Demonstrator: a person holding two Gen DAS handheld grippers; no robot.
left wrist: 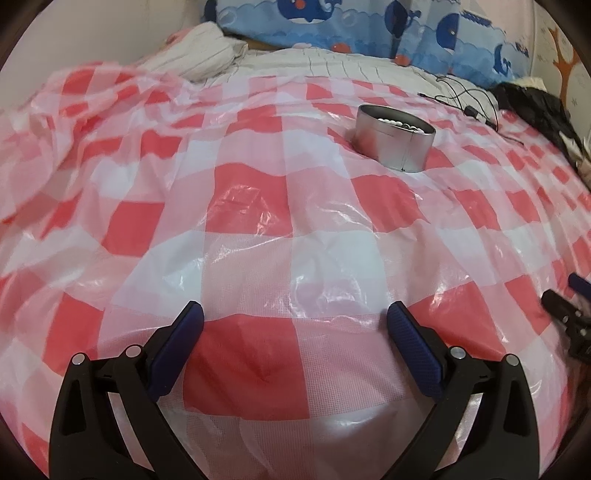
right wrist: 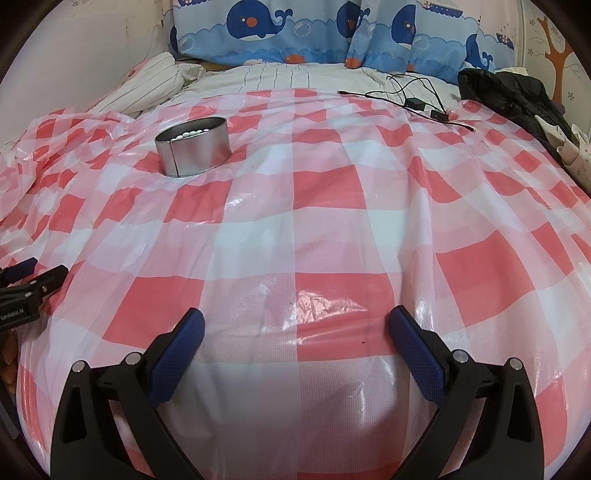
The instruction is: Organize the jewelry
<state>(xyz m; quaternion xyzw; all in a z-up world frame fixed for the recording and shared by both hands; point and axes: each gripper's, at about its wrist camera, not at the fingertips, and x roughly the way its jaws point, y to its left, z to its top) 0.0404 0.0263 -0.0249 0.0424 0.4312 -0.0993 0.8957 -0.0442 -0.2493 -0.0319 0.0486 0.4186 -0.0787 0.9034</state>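
A round silver tin [left wrist: 393, 142] stands on the red-and-white checked plastic sheet [left wrist: 258, 229], with a string of white beads [left wrist: 391, 122] showing just over its rim. In the right wrist view the same tin [right wrist: 194, 147] sits far left, and white beads [right wrist: 190, 134] lie inside it. My left gripper [left wrist: 295, 321] is open over bare sheet, well short of the tin, with nothing between its blue pads. My right gripper [right wrist: 295, 325] is open too and holds nothing. Each gripper appears at the edge of the other's view: right gripper [left wrist: 565, 306], left gripper [right wrist: 33, 273].
The checked sheet [right wrist: 332, 206] covers a bed. Blue whale-print pillows [right wrist: 295, 33] line the headboard. A black cable with adapters [right wrist: 417, 101] lies at the far right beside dark clothing [right wrist: 517, 96]. Striped bedding [right wrist: 155, 85] is bunched at the far left.
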